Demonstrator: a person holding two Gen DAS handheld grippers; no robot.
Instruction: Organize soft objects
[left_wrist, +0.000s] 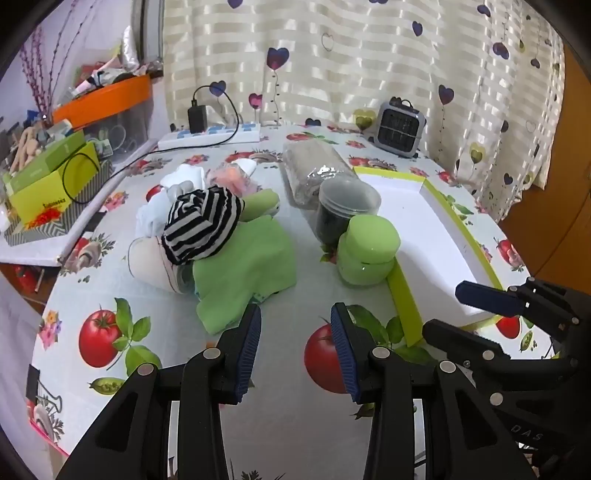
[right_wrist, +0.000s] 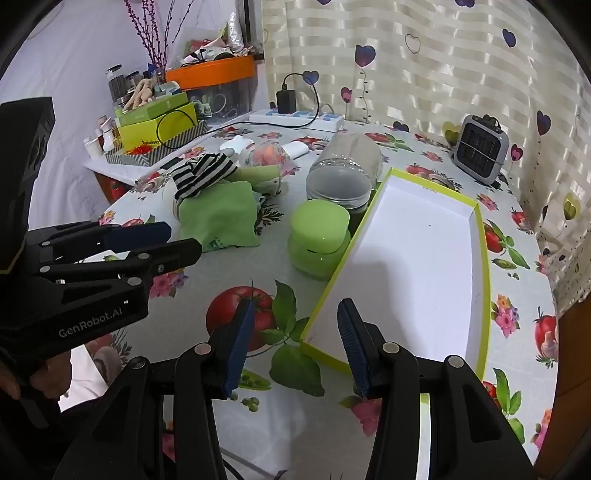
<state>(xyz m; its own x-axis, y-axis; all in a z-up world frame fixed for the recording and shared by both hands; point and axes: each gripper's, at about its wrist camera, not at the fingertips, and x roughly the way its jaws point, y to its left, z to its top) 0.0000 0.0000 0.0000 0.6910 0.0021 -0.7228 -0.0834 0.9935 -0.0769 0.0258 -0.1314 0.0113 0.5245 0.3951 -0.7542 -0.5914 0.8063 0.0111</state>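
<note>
Both the left gripper (left_wrist: 295, 347) and right gripper (right_wrist: 295, 339) are held open and empty near the table edge, the green cloth (left_wrist: 245, 273) lies left of the white tray (right_wrist: 417, 266), so a first grasp is judged pending.

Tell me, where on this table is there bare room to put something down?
The white tray with the lime rim has nothing in it. The tablecloth is bare between the green cloth and the green jar. It is crowded around the striped cloth and the clear jars.
</note>
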